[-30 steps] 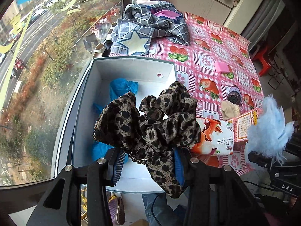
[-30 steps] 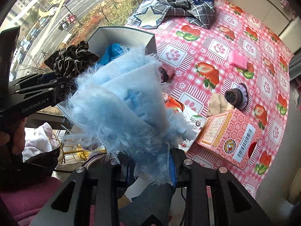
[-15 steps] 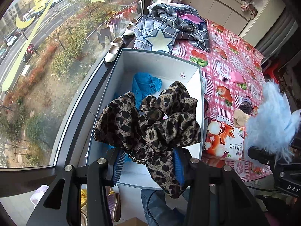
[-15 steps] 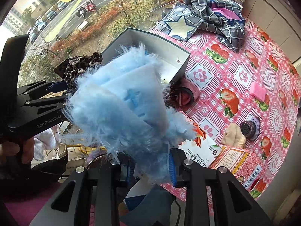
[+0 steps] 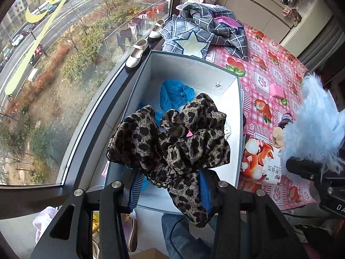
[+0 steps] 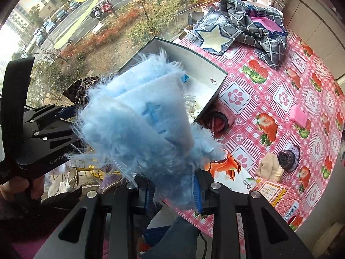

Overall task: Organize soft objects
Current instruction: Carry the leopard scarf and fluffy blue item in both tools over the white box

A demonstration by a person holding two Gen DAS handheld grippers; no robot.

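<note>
My left gripper (image 5: 169,188) is shut on a leopard-print scrunchie (image 5: 170,142) and holds it above the near end of an open grey box (image 5: 238,116). A blue cloth (image 5: 174,93) lies inside the box. My right gripper (image 6: 173,196) is shut on a fluffy light-blue cloth (image 6: 138,125), held up in the air at the table's near edge; it also shows at the right of the left wrist view (image 5: 314,129). The left gripper (image 6: 64,113) with the scrunchie (image 6: 79,89) shows at the left of the right wrist view.
The table has a pink strawberry cloth (image 6: 280,90). On it lie a checked grey garment (image 6: 241,23), a pink block (image 6: 298,116), a dark knitted piece (image 6: 287,157), a beige piece (image 6: 269,167), a pink rolled item (image 6: 221,118), a printed packet (image 5: 262,161) and a red carton (image 6: 278,196). A window is on the left.
Both grippers have risen and pulled back from the table with their loads still gripped. More of the box and the window sill shows now.
</note>
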